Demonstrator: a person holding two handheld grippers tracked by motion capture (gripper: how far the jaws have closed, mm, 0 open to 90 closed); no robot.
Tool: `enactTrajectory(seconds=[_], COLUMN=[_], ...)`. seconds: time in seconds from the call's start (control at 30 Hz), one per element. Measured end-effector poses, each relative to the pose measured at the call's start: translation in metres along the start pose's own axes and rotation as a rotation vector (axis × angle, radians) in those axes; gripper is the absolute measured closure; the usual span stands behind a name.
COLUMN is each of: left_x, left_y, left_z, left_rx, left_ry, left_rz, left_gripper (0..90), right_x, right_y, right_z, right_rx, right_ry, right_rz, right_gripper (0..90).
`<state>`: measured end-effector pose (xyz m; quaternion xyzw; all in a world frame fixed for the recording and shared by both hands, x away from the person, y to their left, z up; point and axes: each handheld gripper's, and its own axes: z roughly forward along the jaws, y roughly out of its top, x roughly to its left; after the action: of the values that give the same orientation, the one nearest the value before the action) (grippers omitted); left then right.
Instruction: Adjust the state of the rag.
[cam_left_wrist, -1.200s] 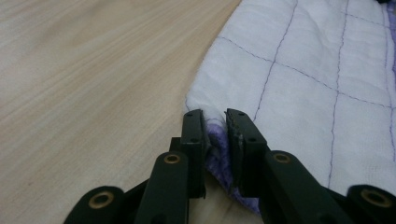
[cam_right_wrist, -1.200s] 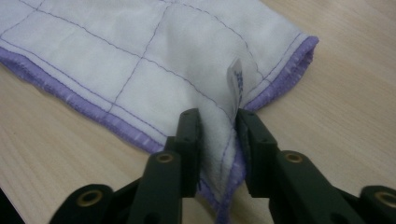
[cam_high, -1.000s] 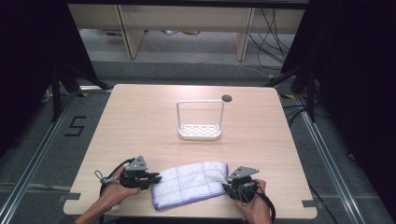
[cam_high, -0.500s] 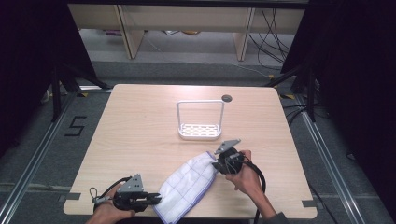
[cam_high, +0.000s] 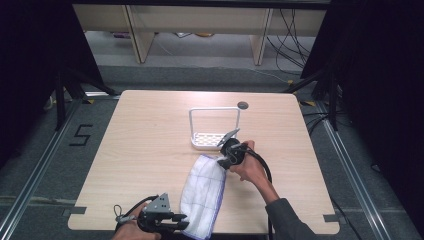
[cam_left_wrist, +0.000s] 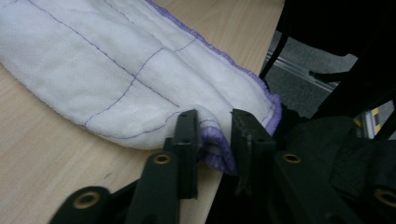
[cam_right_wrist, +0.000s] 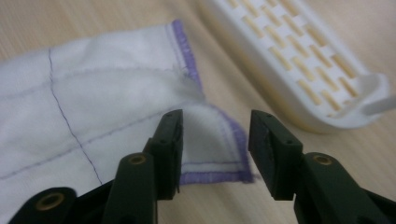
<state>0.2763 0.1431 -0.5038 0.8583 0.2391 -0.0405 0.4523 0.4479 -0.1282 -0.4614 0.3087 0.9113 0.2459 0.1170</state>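
Through the right gripper view I see my right gripper (cam_right_wrist: 215, 149) with its two black fingers (cam_right_wrist: 170, 144) standing apart; they have just been opening. A corner of the white cloth (cam_right_wrist: 93, 126) lies between them, and neither finger presses on it. The cloth is stitched in thin dark lines and edged in purple, and that corner curls up a little off the wooden table (cam_right_wrist: 60, 23). Further up and to the right lies a white slotted tray (cam_right_wrist: 299, 60), close beside the cloth and, I think, not touching it, though the picture is soft there. A thin white bar rises from the tray's right end.
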Motion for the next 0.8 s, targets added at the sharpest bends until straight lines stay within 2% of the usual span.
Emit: enactTrajectory(seconds=[0.07, 0.1, 0.13, 0.17, 0.2, 0.23, 0.27, 0.3, 0.33, 0.37, 0.4, 0.43, 0.47, 0.5, 0.53, 0.57, 0.6, 0.63, 0.67, 0.7, 0.73, 0.77, 0.8], left_x=[0.004, 0.007, 0.009, 0.013, 0.022, 0.022, 0.029, 0.036, 0.044, 0.06, 0.069, 0.069, 0.086, 0.093, 0.093, 0.1, 0.111, 0.111, 0.122, 0.122, 0.126, 0.128, 0.132], left_y=[0.005, 0.008, 0.012, 0.017, 0.027, 0.027, 0.032, 0.036, 0.042, 0.051, 0.056, 0.056, 0.065, 0.069, 0.069, 0.074, 0.081, 0.081, 0.09, 0.09, 0.094, 0.098, 0.101], left_z=[-0.008, -0.012, -0.015, -0.018, -0.021, -0.021, -0.021, -0.02, -0.017, -0.012, -0.009, -0.009, 0.001, 0.005, 0.005, 0.012, 0.019, 0.019, 0.029, 0.029, 0.032, 0.039, 0.045], left_rx=[-0.019, -0.036, -0.054, -0.068, -0.073, -0.073, -0.083, -0.089, -0.115, -0.106, -0.099, -0.099, -0.08, -0.057, -0.057, -0.052, -0.042, -0.042, -0.044, -0.044, -0.022, -0.034, -0.026], left_ry=[0.006, 0.01, 0.026, 0.043, 0.082, 0.082, 0.097, 0.119, 0.147, 0.169, 0.182, 0.182, 0.225, 0.236, 0.236, 0.258, 0.272, 0.272, 0.279, 0.279, 0.289, 0.299, 0.314], left_rz=[0.001, -0.004, -0.018, -0.006, -0.002, -0.002, 0.0, -0.006, -0.028, -0.044, -0.052, -0.052, -0.057, -0.054, -0.054, -0.057, -0.058, -0.058, -0.082, -0.082, -0.067, -0.078, -0.07], left_gripper=[61.2, 58.4, 56.3, 54.0, 52.0, 50.3, 50.3, 49.8, 49.7, 49.5, 49.0, 48.0, 47.3, 45.9, 45.2, 44.8, 44.0, 44.0, 44.0, 44.0, 43.8, 43.8, 44.5], right_x=[-0.002, -0.003, -0.002, -0.003, -0.003, -0.003, -0.004, -0.005, -0.006, -0.007, -0.008, -0.008, -0.006, -0.005, -0.005, -0.003, -0.001, -0.001, 0.0, 0.0, 0.0, 0.001, 0.001], right_y=[-0.006, -0.009, -0.014, -0.018, -0.022, -0.022, -0.028, -0.032, -0.036, -0.037, -0.037, -0.037, -0.036, -0.035, -0.035, -0.032, -0.03, -0.03, -0.029, -0.029, -0.028, -0.028, -0.028], right_z=[-0.014, -0.021, -0.026, -0.03, -0.032, -0.032, -0.031, -0.028, -0.025, -0.023, -0.02, -0.02, -0.019, -0.017, -0.017, -0.014, -0.012, -0.012, -0.008, -0.008, -0.006, -0.004, -0.002], right_rx=[-0.055, -0.088, -0.102, -0.113, -0.117, -0.117, -0.114, -0.131, -0.135, -0.135, -0.118, -0.118, -0.114, -0.126, -0.126, -0.109, -0.102, -0.102, -0.091, -0.091, -0.088, -0.087, -0.089], right_ry=[-0.008, -0.033, -0.033, -0.036, -0.036, -0.036, -0.049, -0.059, -0.04, -0.039, -0.036, -0.036, -0.045, -0.044, -0.044, -0.051, -0.049, -0.049, -0.042, -0.042, -0.044, -0.045, -0.048], right_rz=[0.06, 0.082, 0.124, 0.146, 0.177, 0.177, 0.219, 0.23, 0.284, 0.298, 0.29, 0.29, 0.297, 0.302, 0.302, 0.282, 0.297, 0.297, 0.284, 0.284, 0.279, 0.29, 0.305], right_gripper=[50.4, 48.6, 47.9, 47.9, 47.0, 47.0, 45.7, 45.7, 45.5, 44.3, 42.4, 42.4, 42.1, 41.4, 41.4, 41.0, 40.6, 40.6, 40.5, 40.5, 40.5, 40.6, 40.6])
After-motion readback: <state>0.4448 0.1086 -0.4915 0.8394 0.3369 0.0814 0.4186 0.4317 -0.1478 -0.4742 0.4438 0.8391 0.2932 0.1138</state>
